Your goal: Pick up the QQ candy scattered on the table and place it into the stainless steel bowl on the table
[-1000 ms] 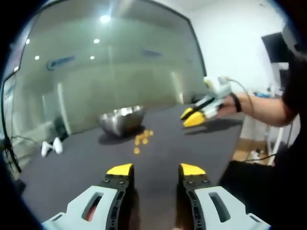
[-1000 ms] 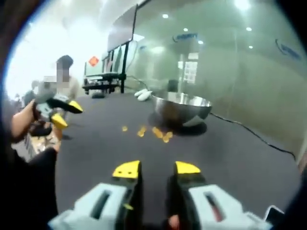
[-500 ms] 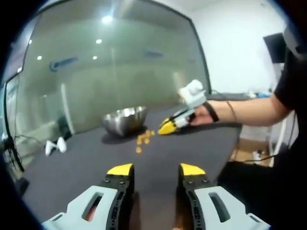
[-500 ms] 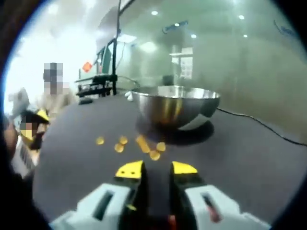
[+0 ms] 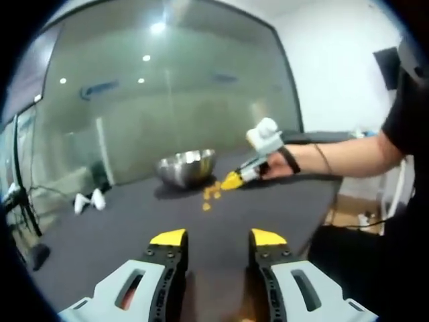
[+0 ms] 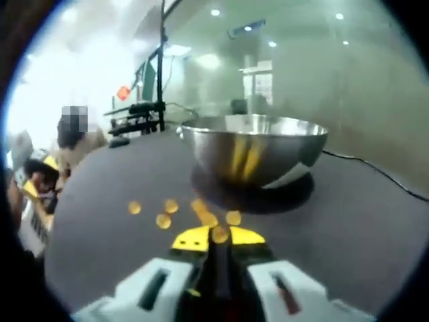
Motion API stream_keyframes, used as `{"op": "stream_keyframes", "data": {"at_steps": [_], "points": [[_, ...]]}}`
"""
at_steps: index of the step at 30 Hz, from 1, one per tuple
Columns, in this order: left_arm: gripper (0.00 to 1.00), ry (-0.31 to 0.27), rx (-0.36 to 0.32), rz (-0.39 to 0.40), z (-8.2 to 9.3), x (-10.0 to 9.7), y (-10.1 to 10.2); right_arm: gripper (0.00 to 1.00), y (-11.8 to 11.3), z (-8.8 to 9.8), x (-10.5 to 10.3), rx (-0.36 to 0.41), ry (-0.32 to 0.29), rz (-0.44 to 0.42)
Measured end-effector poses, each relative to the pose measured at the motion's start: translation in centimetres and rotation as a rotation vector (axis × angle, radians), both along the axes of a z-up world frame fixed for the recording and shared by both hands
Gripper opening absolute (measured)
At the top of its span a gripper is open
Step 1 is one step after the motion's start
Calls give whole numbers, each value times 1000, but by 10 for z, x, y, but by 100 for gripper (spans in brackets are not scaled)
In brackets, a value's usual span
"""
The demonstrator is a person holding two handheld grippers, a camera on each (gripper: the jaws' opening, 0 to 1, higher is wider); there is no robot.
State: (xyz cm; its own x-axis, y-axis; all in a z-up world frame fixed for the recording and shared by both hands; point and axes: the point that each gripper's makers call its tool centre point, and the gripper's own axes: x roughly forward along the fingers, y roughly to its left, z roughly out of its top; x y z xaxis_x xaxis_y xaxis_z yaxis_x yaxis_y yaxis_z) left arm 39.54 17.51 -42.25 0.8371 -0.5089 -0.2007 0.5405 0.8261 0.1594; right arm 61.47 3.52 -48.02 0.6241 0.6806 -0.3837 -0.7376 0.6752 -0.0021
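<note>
My right claw (image 6: 214, 236) closes its yellow tips around one orange candy (image 6: 219, 234) at the near edge of the scatter, just in front of the steel bowl (image 6: 255, 149) on the dark table (image 6: 362, 221). The jaws look drawn together on it, though the blur leaves me unsure how firm the pinch is. My left claw (image 5: 218, 237) hangs back over bare tabletop with its jaws apart and nothing between them.

I judge the job barely begun. Several candies (image 6: 163, 220) lie loose on the table beside the bowl's shadow, and this looks like an early pick. The lift and the drop over the rim are yet to come.

The bowl's inside is hidden from both views, so I cannot tell whether any candy is in it. In the left gripper view the right claw (image 5: 232, 180) blocks part of the candy pile (image 5: 210, 195), and the pieces are too small to count. A person sits blurred at the far side of the right gripper view.
</note>
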Motion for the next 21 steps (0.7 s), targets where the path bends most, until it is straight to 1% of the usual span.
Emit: {"op": "stream_keyframes", "data": {"at_steps": [4, 5, 6, 7, 10, 11, 12, 14, 16, 18, 19, 20, 21], "points": [[38, -6, -5, -8, 2, 0, -3, 10, -1, 2, -4, 2, 0, -5], [38, -6, -6, -8, 2, 0, -3, 10, 1, 8, -8, 33, -2, 3], [38, -5, -6, -9, 2, 0, -3, 10, 3, 14, -11, 77, 3, 5], [38, -6, -5, -10, 2, 0, -3, 10, 1, 21, -14, 105, -1, 4], [37, -4, -8, -10, 1, 1, -3, 10, -9, 40, -20, 154, -28, -12], [37, 24, -8, -4, -2, 2, -1, 10, -13, 47, -20, 180, -30, -23], [37, 38, 4, 6, -3, 5, 0, 10, -17, 56, -18, 210, -36, -46], [37, 18, 16, 17, 4, 8, 2, 10, -23, 77, -15, 268, -64, -73], [37, -1, -11, -2, 14, 8, -3, 10, -26, 98, -10, 302, -103, -97], [37, -4, -21, -9, 16, 8, -6, 10, -27, 112, -3, 275, -154, -122], [37, -4, -20, -14, 16, 7, -9, 10, -29, 111, 2, 256, -167, -133], [37, -4, -9, -19, 14, 7, -11, 10, -30, 114, 8, 218, -188, -150], [37, -6, 2, -24, 12, 7, -13, 10, -29, 122, 11, 185, -218, -156]]}}
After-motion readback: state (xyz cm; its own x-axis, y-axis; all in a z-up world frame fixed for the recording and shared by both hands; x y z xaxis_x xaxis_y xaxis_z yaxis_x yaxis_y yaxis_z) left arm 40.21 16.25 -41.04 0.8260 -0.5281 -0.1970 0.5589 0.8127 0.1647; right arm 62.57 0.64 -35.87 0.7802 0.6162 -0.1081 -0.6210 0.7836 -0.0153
